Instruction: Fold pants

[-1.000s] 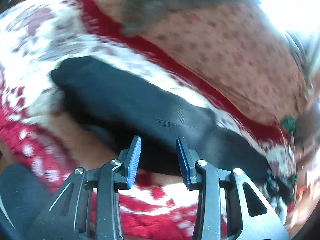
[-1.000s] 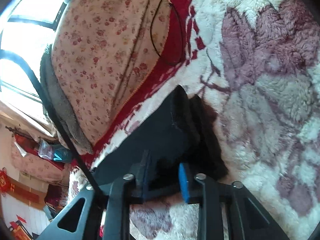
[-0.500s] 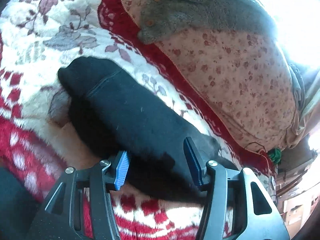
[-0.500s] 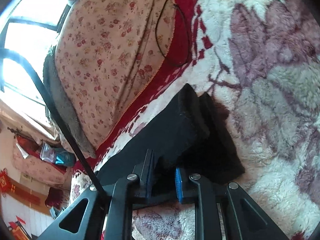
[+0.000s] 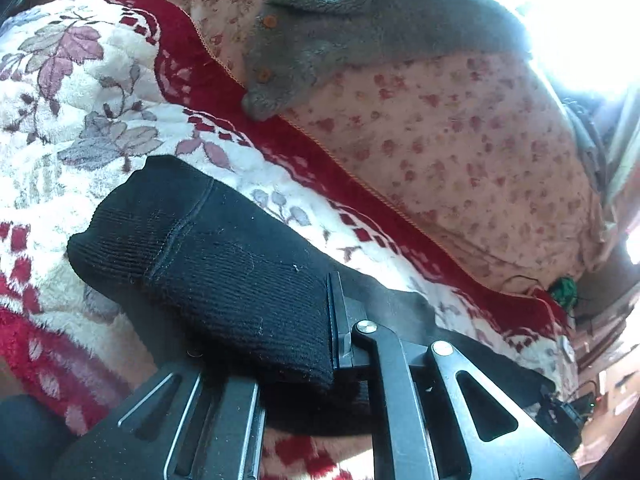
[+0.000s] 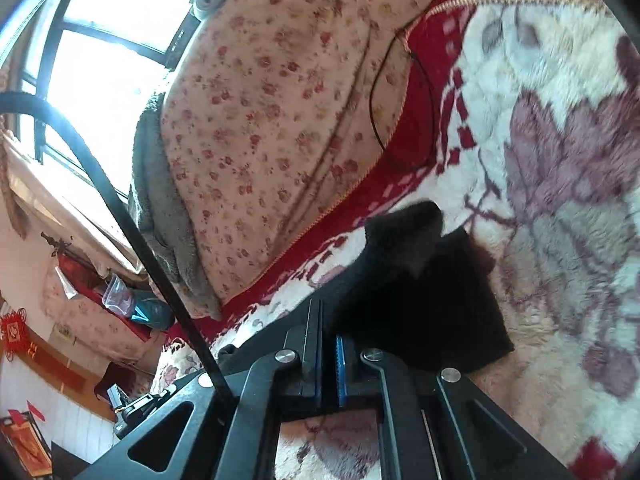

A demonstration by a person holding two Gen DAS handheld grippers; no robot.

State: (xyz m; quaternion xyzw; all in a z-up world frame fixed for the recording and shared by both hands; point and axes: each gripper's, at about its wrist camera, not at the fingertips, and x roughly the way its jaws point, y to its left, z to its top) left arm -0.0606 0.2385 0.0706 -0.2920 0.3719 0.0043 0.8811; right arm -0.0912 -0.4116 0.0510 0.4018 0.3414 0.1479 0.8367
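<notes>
Clamping black pants in both tools.

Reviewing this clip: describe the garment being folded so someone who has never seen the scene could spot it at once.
Start at the fluffy white blanket with mauve leaves and a red border, beside the pink floral quilt. Lying along that border is the black pants, dark knit with a ribbed cuff. It is the only black fabric there; the other loose garment, the grey fleece, lies on the quilt.

Left gripper, spread wide a moment ago, has just snapped closed on the black ribbed-knit pants; right gripper has just pinched tighter, cloth clamped and lifting off the fleecy floral blanket.
</notes>
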